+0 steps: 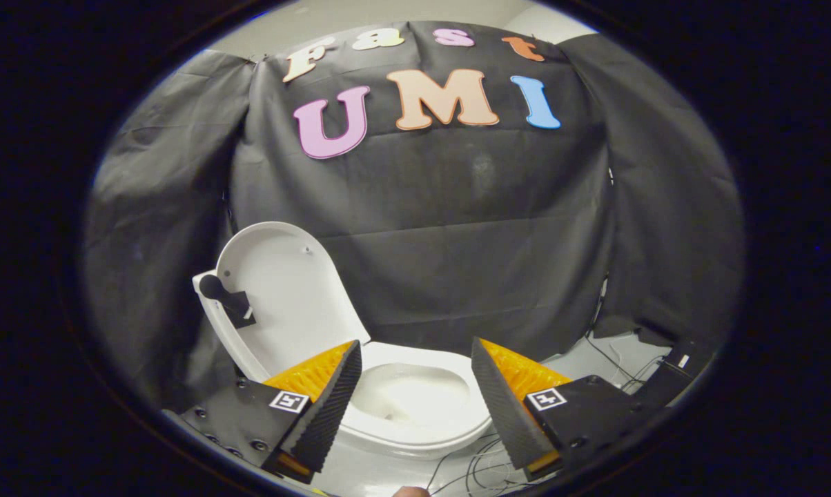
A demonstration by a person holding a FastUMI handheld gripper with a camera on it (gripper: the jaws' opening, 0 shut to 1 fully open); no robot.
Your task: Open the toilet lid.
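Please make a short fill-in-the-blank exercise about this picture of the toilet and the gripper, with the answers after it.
1. The toilet lid is raised, so the toilet is ____.
2. The gripper has its fingers spread apart; it is ____.
3. The bowl shows ____ the two fingers.
4. Thin cables lie on the ____ near the toilet.

Answers: open; open; between; floor

White fixture against black drapery.
Toilet lid (pixel 288 290) and toilet bowl (pixel 415 404) white, unpatterned; black handle (pixel 226 298) on lid. Wall cloth (pixel 457 228) plain black, creased. Floor (pixel 581 362) pale grey, with thin black cables (pixel 616 369).
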